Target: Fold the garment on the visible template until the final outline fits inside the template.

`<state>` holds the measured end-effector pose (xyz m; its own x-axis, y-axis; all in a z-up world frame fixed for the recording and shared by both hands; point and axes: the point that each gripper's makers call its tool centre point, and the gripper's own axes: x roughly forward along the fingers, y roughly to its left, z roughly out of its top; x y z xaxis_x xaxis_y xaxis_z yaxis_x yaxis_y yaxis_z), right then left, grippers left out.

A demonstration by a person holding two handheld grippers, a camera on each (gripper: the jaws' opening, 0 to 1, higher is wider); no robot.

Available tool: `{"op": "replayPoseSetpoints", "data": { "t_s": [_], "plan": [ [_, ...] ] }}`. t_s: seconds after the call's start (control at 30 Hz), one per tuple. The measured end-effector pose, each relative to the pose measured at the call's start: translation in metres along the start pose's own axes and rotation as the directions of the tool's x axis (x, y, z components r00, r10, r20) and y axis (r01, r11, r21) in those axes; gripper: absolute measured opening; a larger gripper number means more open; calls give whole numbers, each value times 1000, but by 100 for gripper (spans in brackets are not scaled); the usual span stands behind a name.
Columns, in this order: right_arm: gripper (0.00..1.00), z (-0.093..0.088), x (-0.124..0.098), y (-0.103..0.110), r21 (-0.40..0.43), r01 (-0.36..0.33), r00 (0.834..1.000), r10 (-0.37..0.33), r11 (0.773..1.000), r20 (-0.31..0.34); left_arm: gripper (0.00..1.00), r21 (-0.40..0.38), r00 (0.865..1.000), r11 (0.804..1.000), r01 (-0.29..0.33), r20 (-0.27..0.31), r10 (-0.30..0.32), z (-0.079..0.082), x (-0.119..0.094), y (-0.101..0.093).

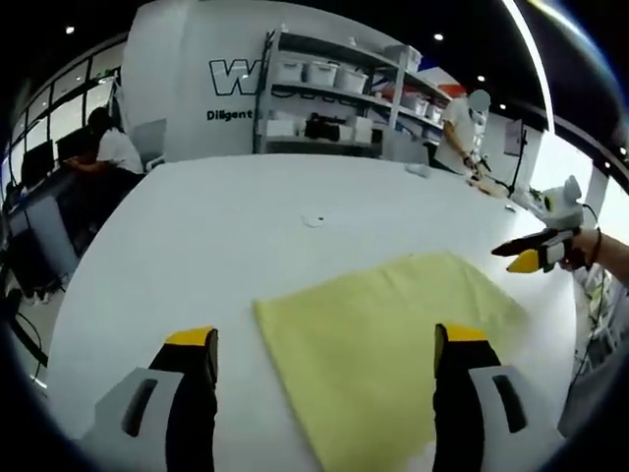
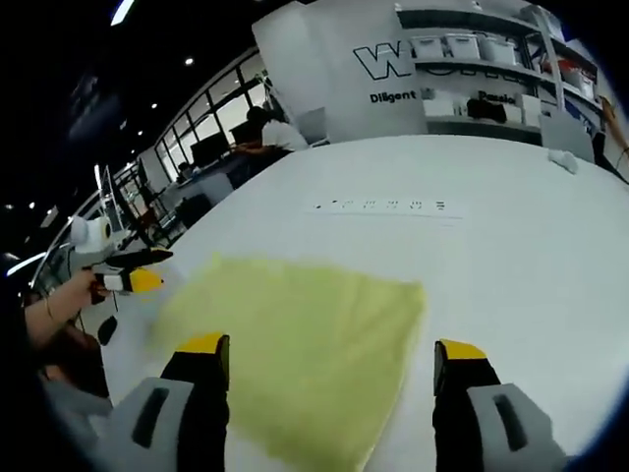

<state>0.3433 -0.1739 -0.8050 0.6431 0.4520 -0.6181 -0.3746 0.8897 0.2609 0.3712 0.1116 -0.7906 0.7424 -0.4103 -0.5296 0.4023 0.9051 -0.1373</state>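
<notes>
So the yellow cloth [image 1: 393,344] is lying flat on the white table [image 1: 197,246], already folded into a rectangle, and I can't make out any template outline under it. Both the left gripper [image 1: 324,359] and the right gripper [image 2: 332,366] hang wide open, holding nothing. The cloth sits right ahead between each set of jaws, and neither side looks clearly nearer.

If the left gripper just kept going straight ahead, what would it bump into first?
Most likely the yellow cloth: it lies flat on the white table right ahead of the open left gripper. Depth is hard to judge.
</notes>
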Motion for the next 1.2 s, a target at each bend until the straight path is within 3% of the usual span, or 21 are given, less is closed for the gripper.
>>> {"op": "replayPoseSetpoints", "data": {
  "t_s": [0.17, 0.23, 0.4, 0.63, 0.73, 0.87, 1.2],
  "plan": [
    [87, -16, -10, 10, -19, -18, 999, 17, 1000, -29, 99, 15, 1000, 1000, 15, 0, -15, -9, -14, -6],
    [87, -23, -14, 14, -17, -29, 999, 29, 999, -44, 99, 7, 998, 999, 50, 22, -50, -10, -19, -13],
    [87, -40, -20, 19, -18, -42, 997, 41, 999, -57, 99, 41, 998, 997, 66, -13, -65, -26, -33, -19],
    [83, -64, -27, 16, -14, -28, 996, 26, 1000, -83, 84, 66, 994, 994, 91, -61, -87, -51, -46, -19],
    [77, -70, -30, 15, 8, -29, 996, 29, 1000, -80, 75, 36, 995, 996, 80, -67, -77, -61, -51, -14],
    [72, -76, -32, 9, -4, -17, 997, 17, 1000, -81, 71, 20, 994, 997, 71, -84, -70, -74, -58, -8],
    [44, -92, -36, 0, -42, 19, 995, -23, 999, -94, 50, -17, 985, 998, 63, -161, -65, -105, -64, -1]
  ]
}}
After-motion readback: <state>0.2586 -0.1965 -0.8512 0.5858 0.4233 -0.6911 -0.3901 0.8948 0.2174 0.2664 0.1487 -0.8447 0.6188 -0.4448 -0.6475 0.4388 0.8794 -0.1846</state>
